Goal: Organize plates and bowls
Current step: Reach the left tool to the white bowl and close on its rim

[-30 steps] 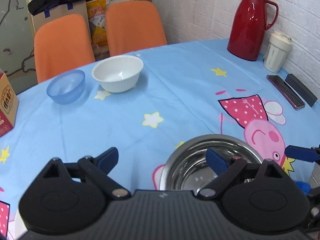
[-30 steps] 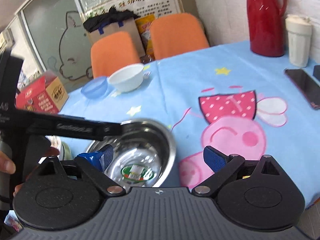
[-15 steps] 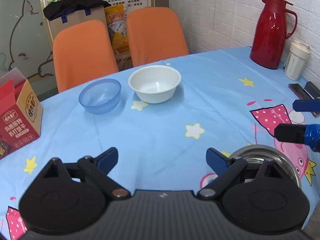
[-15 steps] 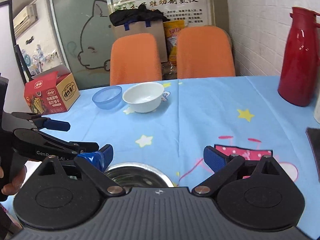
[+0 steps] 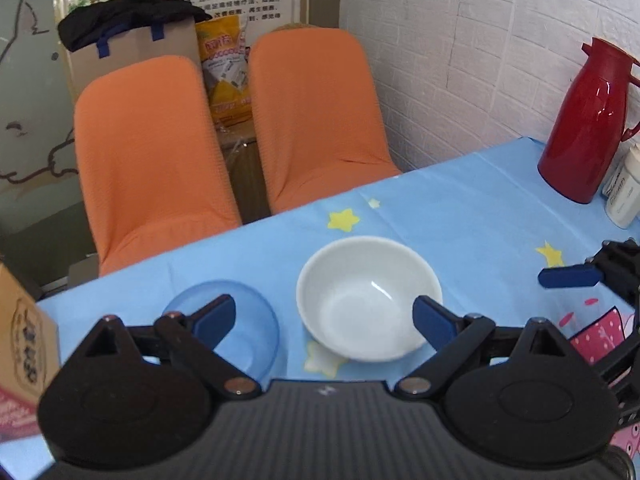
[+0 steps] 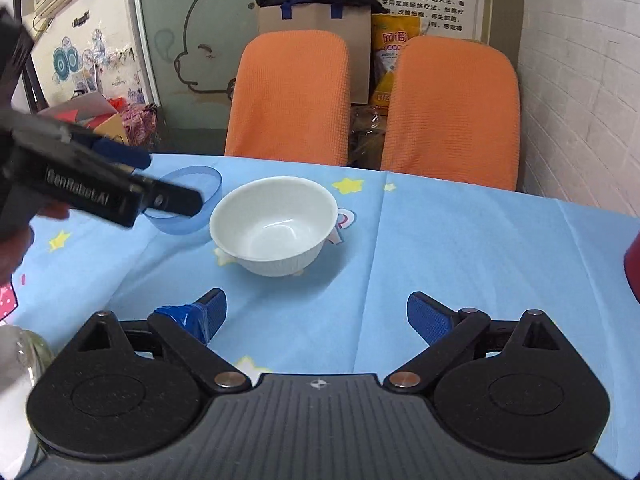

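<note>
A white bowl stands upright on the blue tablecloth, with a clear blue bowl just to its left. My left gripper is open and empty, hovering close over both bowls, its right finger over the white bowl's near rim. My right gripper is open and empty, a short way in front of the white bowl. The blue bowl is partly hidden there behind the left gripper's fingers. The steel bowl is out of view.
Two orange chairs stand at the table's far edge. A red thermos and a white cup stand at the right by the brick wall. A cardboard box is at the left. A glass jar shows at lower left.
Both grippers have moved forward across the table, away from the steel bowl and up to the white and blue bowls. Both stay open and empty.
</note>
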The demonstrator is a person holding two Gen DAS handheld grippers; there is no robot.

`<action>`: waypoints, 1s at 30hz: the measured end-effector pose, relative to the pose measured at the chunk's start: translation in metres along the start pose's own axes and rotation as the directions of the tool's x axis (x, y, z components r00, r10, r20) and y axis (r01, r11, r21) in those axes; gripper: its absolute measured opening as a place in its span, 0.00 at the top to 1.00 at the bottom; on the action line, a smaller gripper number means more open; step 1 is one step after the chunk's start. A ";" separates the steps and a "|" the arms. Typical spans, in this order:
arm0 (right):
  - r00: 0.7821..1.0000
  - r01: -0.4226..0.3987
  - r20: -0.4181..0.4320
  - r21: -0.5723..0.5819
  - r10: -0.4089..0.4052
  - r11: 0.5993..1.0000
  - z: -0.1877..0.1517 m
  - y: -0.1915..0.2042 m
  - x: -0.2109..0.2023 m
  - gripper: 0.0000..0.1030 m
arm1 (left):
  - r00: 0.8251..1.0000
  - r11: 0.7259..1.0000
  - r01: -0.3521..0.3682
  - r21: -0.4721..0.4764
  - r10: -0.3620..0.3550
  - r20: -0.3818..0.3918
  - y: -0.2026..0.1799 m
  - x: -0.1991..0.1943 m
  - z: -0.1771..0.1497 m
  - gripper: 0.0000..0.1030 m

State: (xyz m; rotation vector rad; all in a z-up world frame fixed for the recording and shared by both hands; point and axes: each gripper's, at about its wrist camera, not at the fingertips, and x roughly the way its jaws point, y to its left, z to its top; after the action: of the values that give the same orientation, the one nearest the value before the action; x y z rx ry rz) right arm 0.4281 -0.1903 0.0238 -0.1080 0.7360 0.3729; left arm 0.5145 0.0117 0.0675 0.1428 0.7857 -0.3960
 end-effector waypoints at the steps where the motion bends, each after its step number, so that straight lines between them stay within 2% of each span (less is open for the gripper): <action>1: 1.000 -0.001 -0.010 -0.013 0.001 1.000 0.003 0.001 0.009 0.18 | 1.000 1.000 0.021 0.009 -0.021 -0.016 0.002 0.013 0.008 0.09; 3: 0.999 -0.021 -0.037 -0.035 0.019 0.999 0.005 0.002 0.027 0.18 | 0.994 0.995 0.087 0.054 -0.083 -0.071 0.002 0.041 0.021 0.09; 8: 0.996 -0.042 -0.082 -0.059 0.037 0.997 0.006 0.005 0.060 0.18 | 0.983 0.990 0.092 0.112 -0.072 -0.167 0.000 0.093 0.029 0.09; 14: 0.991 -0.071 -0.115 -0.076 0.062 0.995 0.009 0.008 0.090 0.18 | 0.979 0.986 0.099 0.131 -0.073 -0.189 -0.003 0.114 0.023 0.09; 16: 0.993 -0.070 -0.105 -0.096 0.060 0.993 0.008 0.013 0.095 0.18 | 0.980 0.982 0.106 0.155 -0.077 -0.182 -0.008 0.115 0.022 0.13; 18: 0.996 -0.065 -0.071 -0.113 0.057 0.991 0.006 0.017 0.095 0.19 | 0.978 0.980 0.115 0.165 -0.082 -0.192 -0.012 0.118 0.020 0.26; 19: 0.996 -0.065 -0.063 -0.120 0.058 0.991 0.007 0.019 0.096 0.20 | 0.975 0.979 0.119 0.164 -0.084 -0.203 -0.014 0.119 0.018 0.28; 25: 0.999 -0.028 0.041 -0.167 0.035 0.985 0.010 0.032 0.086 0.21 | 0.978 0.985 0.116 0.128 -0.091 -0.187 -0.012 0.111 0.015 0.31; 30: 0.997 -0.016 0.070 -0.162 0.027 0.987 0.012 0.032 0.075 0.21 | 0.980 0.986 0.123 0.117 -0.102 -0.169 -0.018 0.100 0.017 0.32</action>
State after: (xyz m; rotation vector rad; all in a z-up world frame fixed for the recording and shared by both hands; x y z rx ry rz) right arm 0.4746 -0.1356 -0.0166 -0.2388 0.6357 0.4547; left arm 0.5822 -0.0386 0.0085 0.2530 0.9320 -0.5472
